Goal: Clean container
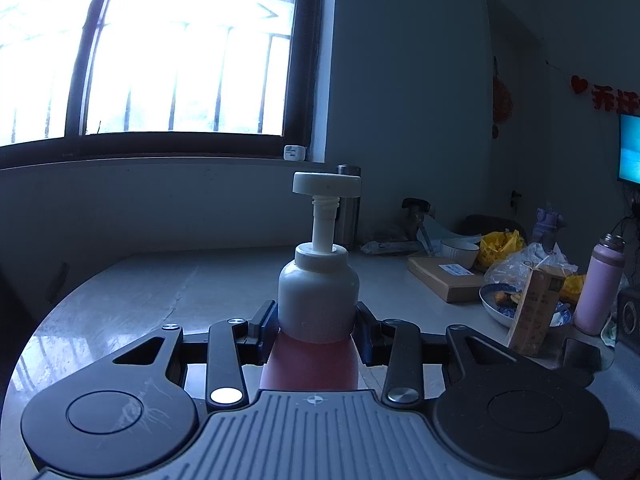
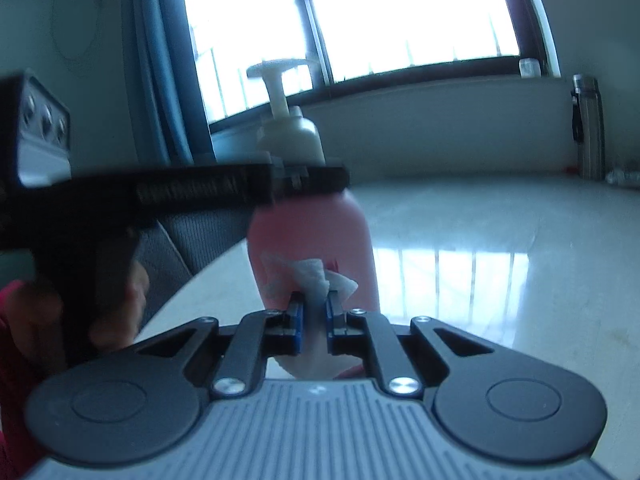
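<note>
A pink pump bottle point(image 1: 310, 364) with a white shoulder and white pump head stands upright over the table. My left gripper point(image 1: 316, 322) is shut on the pump bottle at the line where white meets pink. In the right wrist view the pump bottle point(image 2: 316, 232) is just ahead, with the left gripper point(image 2: 308, 180) clamped round its upper part. My right gripper point(image 2: 314, 306) is shut on a white tissue point(image 2: 316, 274) and presses it against the lower pink body.
The pale glossy table point(image 2: 460, 248) spreads right of the bottle. At its right end are a steel flask point(image 1: 348, 208), a cardboard box point(image 1: 446, 278), a white bowl point(image 1: 460, 252), a blue plate point(image 1: 500, 304), a carton point(image 1: 534, 312) and a pink flask point(image 1: 598, 284). A window wall stands behind.
</note>
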Available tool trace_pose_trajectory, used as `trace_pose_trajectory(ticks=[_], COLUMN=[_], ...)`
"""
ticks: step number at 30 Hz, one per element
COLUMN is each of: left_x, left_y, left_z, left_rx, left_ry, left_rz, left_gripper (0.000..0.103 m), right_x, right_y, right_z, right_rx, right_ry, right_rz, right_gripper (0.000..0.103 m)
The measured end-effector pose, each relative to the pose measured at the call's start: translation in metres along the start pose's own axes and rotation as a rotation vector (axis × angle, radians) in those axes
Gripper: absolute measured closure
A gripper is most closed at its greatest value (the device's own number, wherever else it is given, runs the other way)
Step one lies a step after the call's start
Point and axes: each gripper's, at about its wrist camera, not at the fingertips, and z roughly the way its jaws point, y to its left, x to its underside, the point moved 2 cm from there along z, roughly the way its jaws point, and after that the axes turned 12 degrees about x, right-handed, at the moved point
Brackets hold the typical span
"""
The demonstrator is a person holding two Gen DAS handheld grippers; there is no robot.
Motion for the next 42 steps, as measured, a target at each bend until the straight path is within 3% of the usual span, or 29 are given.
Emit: trace_pose_trajectory(ticks=[9,21,26,36,42], left_x=[0.001,0.000,-0.001,-0.001,-0.001], left_y=[0.004,0.003,0.000,-0.002,-0.003], left_z=[-0.005,-0.010,-0.006,-0.002,-0.001], left_rx=[-0.001,0.000,-0.001,-0.003,-0.005], left_ry=[0.002,0.002,0.003,0.004,0.003], left_rz=[0.004,0.005,0.005,0.006,0.006], left_gripper=[0.061,0.061,0.061,0.061,0.061], right_x=[0.013,0.019,0.013,-0.028,-0.021], right_y=[-0.013,-0.008,-0.004,-0.006,-0.008], right_z=[0.035,0.041,0.027,-0.015,-0.011], right_rx=[0.001,0.010,0.003,-0.016,-0.019], right_ry=[0.109,0.162,0.123,-0.094,-0.103], right_rz=[-0.011,-0.009,-0.009,0.015,0.037], right_gripper=[0.094,0.094,0.094,0.094,0.094])
